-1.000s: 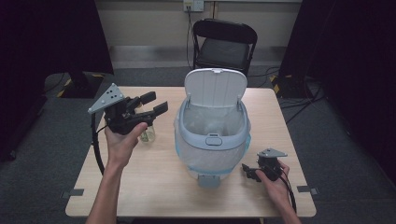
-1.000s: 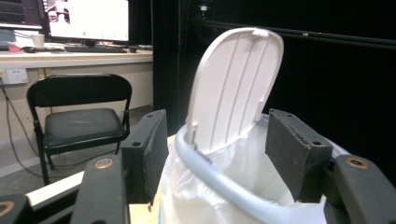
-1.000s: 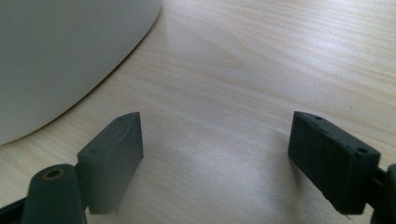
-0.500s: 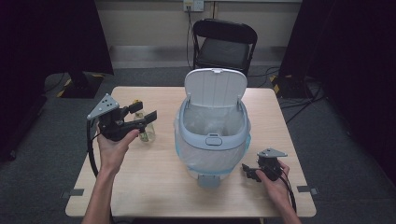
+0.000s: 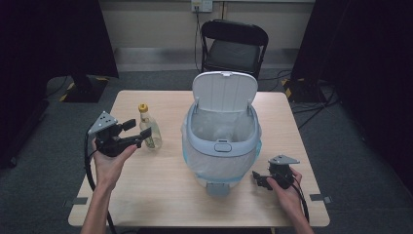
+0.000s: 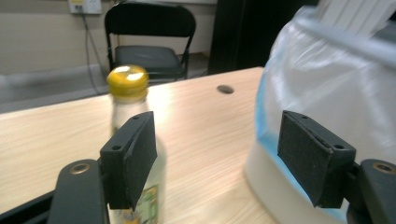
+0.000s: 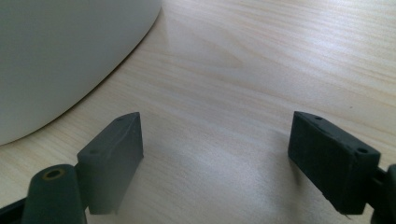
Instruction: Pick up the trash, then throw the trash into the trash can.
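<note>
- My left tool, just opening wide, sits beside the bottle; its pad hides the label.
- My right tool rests wide, empty, on the counter.

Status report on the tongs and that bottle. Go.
Left tongs open, just widened, beside bottle, not gripping. Right tongs open, resting on table. Bin close alongside.

Overhead view; two close claw-mounted cameras

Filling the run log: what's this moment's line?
left gripper: open, jaws just widened, beside bottle | right gripper: open, idle | bin: lid up
</note>
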`<state>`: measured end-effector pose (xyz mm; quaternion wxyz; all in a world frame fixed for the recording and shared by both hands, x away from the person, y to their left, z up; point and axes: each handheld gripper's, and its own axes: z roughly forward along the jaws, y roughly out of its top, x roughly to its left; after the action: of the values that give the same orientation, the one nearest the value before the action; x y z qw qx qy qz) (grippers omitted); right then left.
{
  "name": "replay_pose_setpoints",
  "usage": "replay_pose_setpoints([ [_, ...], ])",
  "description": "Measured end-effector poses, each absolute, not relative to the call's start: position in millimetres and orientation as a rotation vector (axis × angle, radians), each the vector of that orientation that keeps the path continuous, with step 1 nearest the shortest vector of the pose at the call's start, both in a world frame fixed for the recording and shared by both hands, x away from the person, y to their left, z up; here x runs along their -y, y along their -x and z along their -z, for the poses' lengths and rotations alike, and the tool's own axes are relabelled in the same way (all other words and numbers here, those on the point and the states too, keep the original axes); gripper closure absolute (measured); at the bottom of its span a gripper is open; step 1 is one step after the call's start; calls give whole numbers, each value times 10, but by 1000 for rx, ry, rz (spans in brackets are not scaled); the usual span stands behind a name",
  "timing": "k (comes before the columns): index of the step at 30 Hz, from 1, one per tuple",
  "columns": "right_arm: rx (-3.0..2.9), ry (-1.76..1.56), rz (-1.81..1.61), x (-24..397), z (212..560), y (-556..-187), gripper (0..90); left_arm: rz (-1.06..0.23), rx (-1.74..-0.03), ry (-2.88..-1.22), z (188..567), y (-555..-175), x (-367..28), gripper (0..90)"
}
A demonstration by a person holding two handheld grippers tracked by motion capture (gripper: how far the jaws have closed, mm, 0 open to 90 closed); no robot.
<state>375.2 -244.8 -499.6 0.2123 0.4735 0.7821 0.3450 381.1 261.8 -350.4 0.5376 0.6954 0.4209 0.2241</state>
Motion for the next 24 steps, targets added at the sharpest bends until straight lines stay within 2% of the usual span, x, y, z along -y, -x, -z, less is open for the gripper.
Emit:
replay_pose_setpoints([
  [10, -2172, -1315, -959, 2449, 4996, -3752, 167, -524, -1054, -1685, 3662, -3889, -2702, 231],
  [24, -2173, -1315, -959, 2448, 4996, -3751, 167, -472, -1123, -1690, 4030, -4005, -2795, 225],
])
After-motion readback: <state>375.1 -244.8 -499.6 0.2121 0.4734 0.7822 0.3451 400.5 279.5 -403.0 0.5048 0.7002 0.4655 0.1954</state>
